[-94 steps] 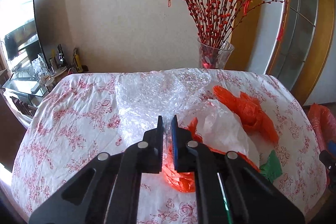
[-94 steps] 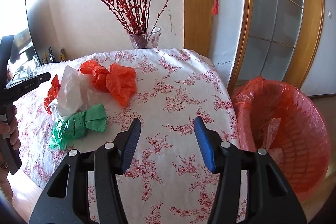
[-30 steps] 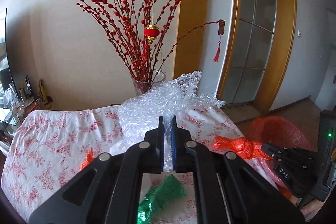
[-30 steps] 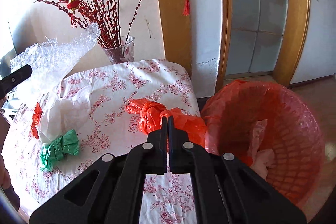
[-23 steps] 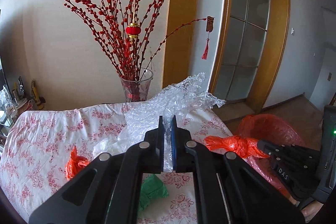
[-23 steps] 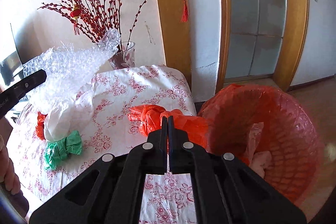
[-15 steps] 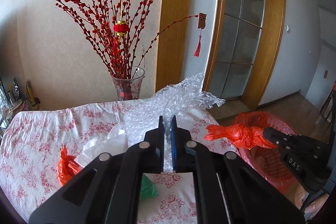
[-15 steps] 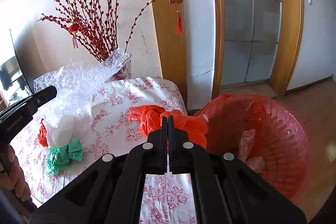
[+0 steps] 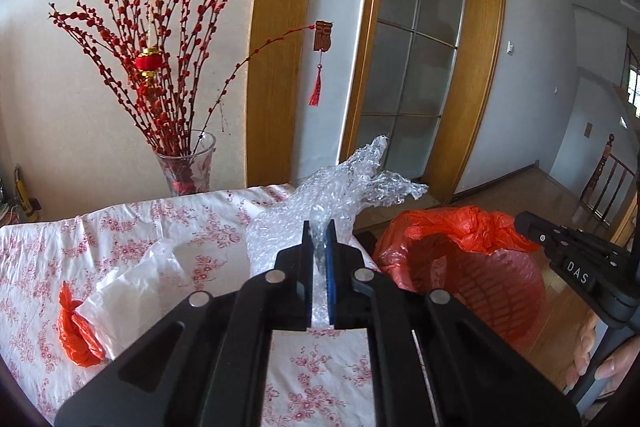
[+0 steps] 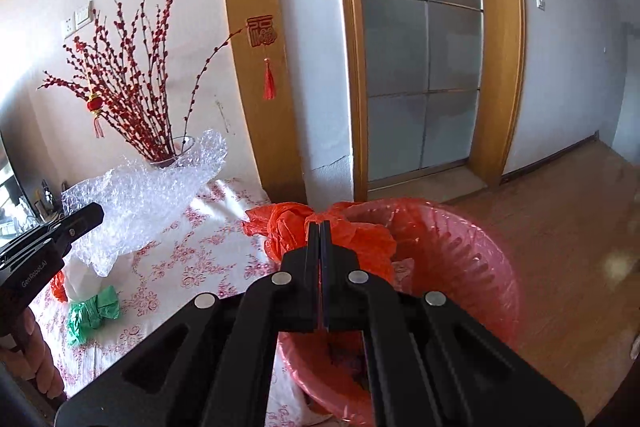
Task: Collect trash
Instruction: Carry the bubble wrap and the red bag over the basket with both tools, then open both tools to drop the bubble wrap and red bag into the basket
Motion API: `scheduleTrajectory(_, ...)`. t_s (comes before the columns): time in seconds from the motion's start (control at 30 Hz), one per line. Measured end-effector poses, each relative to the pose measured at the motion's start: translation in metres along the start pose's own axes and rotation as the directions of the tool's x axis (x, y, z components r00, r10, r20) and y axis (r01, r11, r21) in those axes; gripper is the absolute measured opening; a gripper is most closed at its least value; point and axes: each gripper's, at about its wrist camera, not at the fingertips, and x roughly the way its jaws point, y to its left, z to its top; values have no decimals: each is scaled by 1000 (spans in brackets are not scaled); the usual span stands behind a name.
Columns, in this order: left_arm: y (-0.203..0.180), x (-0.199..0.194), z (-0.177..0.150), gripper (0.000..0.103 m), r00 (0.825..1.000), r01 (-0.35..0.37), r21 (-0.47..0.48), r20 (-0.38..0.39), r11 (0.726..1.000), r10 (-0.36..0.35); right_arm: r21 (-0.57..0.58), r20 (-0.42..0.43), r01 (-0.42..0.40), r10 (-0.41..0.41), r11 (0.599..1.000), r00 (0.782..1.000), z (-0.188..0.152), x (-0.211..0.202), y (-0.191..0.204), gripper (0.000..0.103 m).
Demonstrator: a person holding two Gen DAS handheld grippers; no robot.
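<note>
Above the near rim of the red-lined trash basket (image 10: 460, 267), the right hand-held gripper (image 10: 320, 227) is pinching the crumpled orange plastic bag (image 10: 296, 227) between fingers that are pressed together on a fold of it. The bag is hanging partly over the basket opening and partly over the right edge of the desk (image 10: 192, 259), so, in my judgement, it is not yet fully over the hole. To do this step well, the right hand-held gripper should be going a little farther to the right and over the middle of the basket before it is letting go, because such light plastic can be catching on the rim or sliding down outside.

The bag's long axis is running about left to right in the right wrist view, with its loose tail pointing left toward the desk.

The left hand-held gripper (image 9: 319, 235) is squeezing the sheet of bubble wrap (image 9: 340, 195), which is standing up over the right end of the desk, near the basket (image 9: 472, 267); its longest tip is pointing up and far-right toward the door. On the desk, a white bag (image 9: 132, 287), a small orange bag (image 9: 76, 331) and a green bag (image 10: 92, 311) are waiting.
</note>
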Motion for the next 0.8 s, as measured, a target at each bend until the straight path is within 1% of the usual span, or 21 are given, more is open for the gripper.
scheduleTrajectory(0.2,-32,6,-1,6,997,72,25,-8,997,-71,41,16,80,-81,996,997,-1,-10,-35,1)
scheduleTrajectory(0.33,-55,11,-2,6,993,121,38,-19,992,-120,68,13,118,-119,991,993,-4,-14,-52,1)
scheduleTrajectory(0.6,-92,27,-9,7,978,203,59,-57,977,-200,112,6,154,-155,982,988,-9,-14,-74,1)
scheduleTrajectory(0.8,-112,40,-14,6,968,240,67,-85,968,-234,135,7,168,-170,977,985,-10,-13,-85,1)
